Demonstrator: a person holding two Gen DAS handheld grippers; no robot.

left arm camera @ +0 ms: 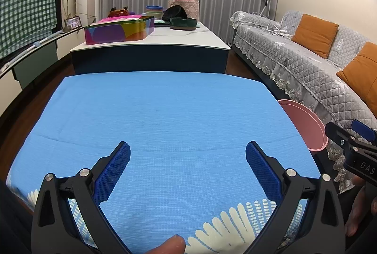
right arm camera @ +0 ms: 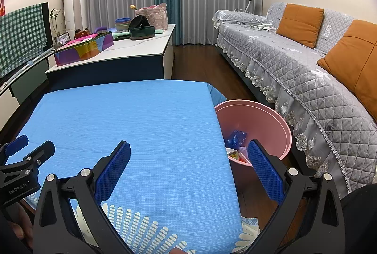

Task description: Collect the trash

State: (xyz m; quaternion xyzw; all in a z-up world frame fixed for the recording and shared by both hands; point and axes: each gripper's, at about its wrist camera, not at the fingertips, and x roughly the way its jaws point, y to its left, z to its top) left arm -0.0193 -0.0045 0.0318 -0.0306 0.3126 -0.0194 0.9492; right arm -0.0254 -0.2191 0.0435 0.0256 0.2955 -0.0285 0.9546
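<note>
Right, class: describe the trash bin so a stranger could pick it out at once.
Find the table with the blue cloth; the grey sofa runs along its right. On the floor between them stands the bin. It is a round pink tub, the only one there, with scraps of trash inside.

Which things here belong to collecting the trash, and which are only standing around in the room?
For the job:
pink bin
trash in the bin
blue table cover
left tongs, open
right tongs, open

Just lying about:
colourful box
stacked bowls
dark green dish
orange cushions
sofa
</note>
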